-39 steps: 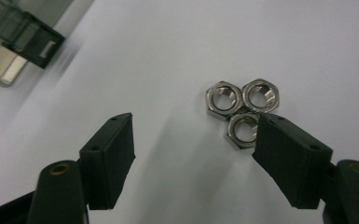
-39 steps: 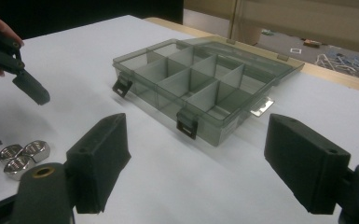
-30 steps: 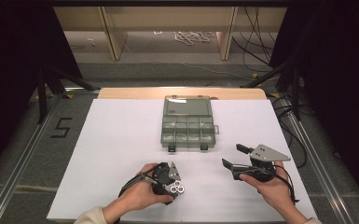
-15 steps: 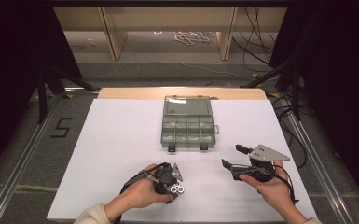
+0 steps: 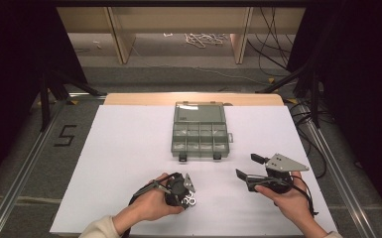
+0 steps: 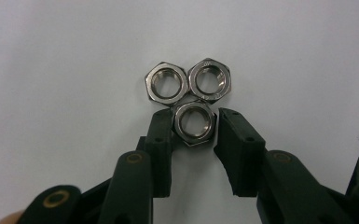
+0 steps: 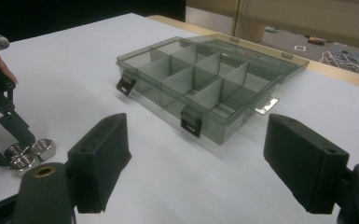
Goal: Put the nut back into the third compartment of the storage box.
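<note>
Left gripper view: nut point(image 6: 194, 122) lies flat, bore upward.

Your left gripper point(image 6: 195, 128) has matte black jaws with brass-coloured pivot rings; the three hex nuts point(image 6: 189, 95) before them are bright silver steel, the nearest nut point(image 6: 194, 123) at 6 o'clock of the cluster just as shiny. Your right gripper point(image 7: 193, 165) is black too, capped by a light grey plate in the high view. The compartment box point(image 5: 199, 133), at 12 o'clock from your hands, is smoky translucent grey with dark latches. The table sheet point(image 5: 129, 148) is plain white, edged by pale wood point(image 5: 193, 99) at 12 o'clock.
</note>
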`<move>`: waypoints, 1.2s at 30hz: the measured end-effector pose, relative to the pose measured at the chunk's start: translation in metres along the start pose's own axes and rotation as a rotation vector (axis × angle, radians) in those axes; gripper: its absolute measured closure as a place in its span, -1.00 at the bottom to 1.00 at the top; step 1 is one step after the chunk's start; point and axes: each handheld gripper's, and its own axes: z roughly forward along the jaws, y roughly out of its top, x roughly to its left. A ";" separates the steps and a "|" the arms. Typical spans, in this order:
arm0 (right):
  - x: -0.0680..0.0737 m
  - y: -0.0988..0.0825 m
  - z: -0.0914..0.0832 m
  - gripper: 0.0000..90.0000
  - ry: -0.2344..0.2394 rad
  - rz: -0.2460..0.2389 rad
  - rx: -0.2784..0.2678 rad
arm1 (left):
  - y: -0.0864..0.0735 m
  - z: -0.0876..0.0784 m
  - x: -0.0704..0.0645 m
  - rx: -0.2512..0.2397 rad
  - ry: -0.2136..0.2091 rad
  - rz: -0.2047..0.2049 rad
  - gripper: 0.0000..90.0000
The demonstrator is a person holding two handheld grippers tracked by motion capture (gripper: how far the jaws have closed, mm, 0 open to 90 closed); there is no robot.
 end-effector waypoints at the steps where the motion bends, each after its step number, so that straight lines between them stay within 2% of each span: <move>1: -0.001 0.000 0.000 -0.49 -0.008 -0.015 -0.011 | 0.000 0.000 0.000 -0.002 0.000 -0.004 0.50; 2: -0.001 0.000 0.000 -0.49 -0.007 -0.013 -0.011 | 0.000 0.000 0.000 -0.004 0.001 -0.007 0.52; 3: -0.001 0.000 0.000 -0.49 -0.007 -0.013 -0.011 | -0.001 0.001 -0.002 -0.025 0.004 -0.037 0.53; 4: 0.000 0.000 0.000 -0.49 0.007 0.009 0.001 | -0.001 0.001 -0.002 -0.026 0.005 -0.040 0.55; 8: -0.001 0.000 0.000 -0.49 -0.008 -0.011 -0.007 | -0.002 0.001 -0.003 -0.035 0.010 -0.052 0.56; 9: 0.000 0.000 0.000 -0.49 0.008 0.010 -0.001 | -0.002 0.001 -0.004 -0.037 0.012 -0.057 0.56; 11: -0.001 0.000 0.000 -0.49 -0.007 -0.015 -0.011 | -0.002 0.001 -0.004 -0.038 0.015 -0.058 0.56; 27: -0.001 0.000 0.000 -0.49 -0.003 -0.017 -0.013 | -0.004 0.000 -0.005 -0.043 0.019 -0.077 0.56; 29: -0.001 0.000 0.000 -0.49 -0.005 -0.020 -0.016 | -0.004 -0.001 -0.005 -0.036 0.019 -0.068 0.56; 30: -0.001 0.001 -0.002 -0.49 -0.015 -0.021 0.010 | -0.004 -0.002 -0.005 -0.037 0.020 -0.065 0.56; 32: -0.001 0.000 0.000 -0.49 -0.003 -0.016 -0.014 | -0.005 -0.002 -0.005 -0.049 0.022 -0.075 0.56; 33: -0.001 0.000 0.000 -0.49 -0.003 -0.018 -0.008 | -0.005 -0.004 -0.004 -0.045 0.023 -0.067 0.56; 35: -0.001 0.001 -0.001 -0.49 -0.005 -0.023 0.003 | -0.005 -0.005 -0.005 -0.057 0.028 -0.079 0.56; 36: -0.001 0.000 0.000 -0.49 -0.004 -0.022 -0.009 | -0.005 -0.006 -0.005 -0.056 0.026 -0.074 0.56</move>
